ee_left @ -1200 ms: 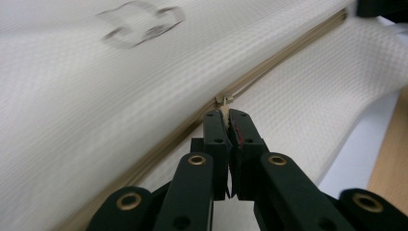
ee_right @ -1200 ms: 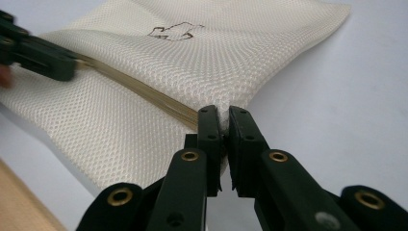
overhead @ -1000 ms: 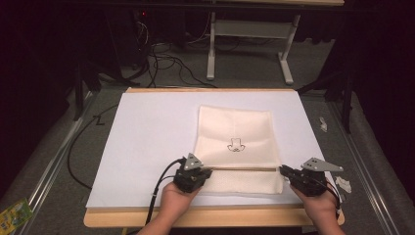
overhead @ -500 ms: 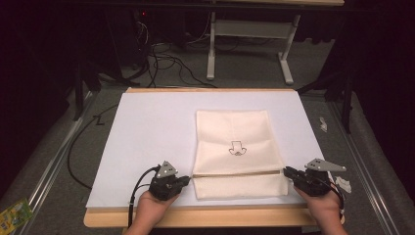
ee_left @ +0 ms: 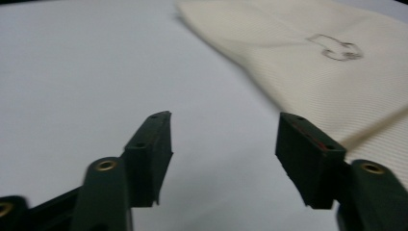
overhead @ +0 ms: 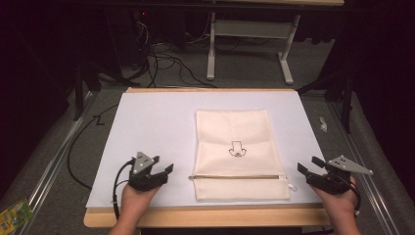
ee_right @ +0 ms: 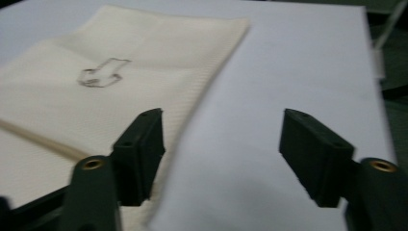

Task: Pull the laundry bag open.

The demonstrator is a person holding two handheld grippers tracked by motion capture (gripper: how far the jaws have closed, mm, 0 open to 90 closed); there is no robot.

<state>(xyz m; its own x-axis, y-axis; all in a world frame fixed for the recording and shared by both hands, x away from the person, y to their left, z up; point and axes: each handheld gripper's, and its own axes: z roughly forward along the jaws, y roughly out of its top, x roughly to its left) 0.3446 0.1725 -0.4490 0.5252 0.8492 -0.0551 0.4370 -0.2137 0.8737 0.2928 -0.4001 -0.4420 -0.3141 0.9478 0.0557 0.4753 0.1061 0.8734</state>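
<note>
A cream cloth pouch (overhead: 238, 152) lies flat on the white sheet (overhead: 156, 127), with a small black drawing (overhead: 237, 149) at its middle and a zipper (overhead: 237, 177) running across near its front end. My left gripper (overhead: 162, 164) hovers open over bare sheet, a little left of the pouch's front corner. My right gripper (overhead: 308, 164) is open too, just right of the zipper's end. In the left gripper view the pouch (ee_left: 317, 62) lies ahead to the right of the open gripper (ee_left: 223, 134). The right gripper view has the pouch (ee_right: 110, 82) left of the open gripper (ee_right: 221, 132).
The sheet covers a wooden table whose front edge (overhead: 205, 218) is under my hands. Metal rails (overhead: 54, 166) run along both sides. A desk frame (overhead: 249, 44) and cables (overhead: 161, 54) stand on the floor beyond. A green packet (overhead: 12, 215) lies at bottom left.
Both grippers have drawn away from the pouch's zipper ends, the left one moving well to the left and the right one slightly right. The pouch lies flat and straightened.
</note>
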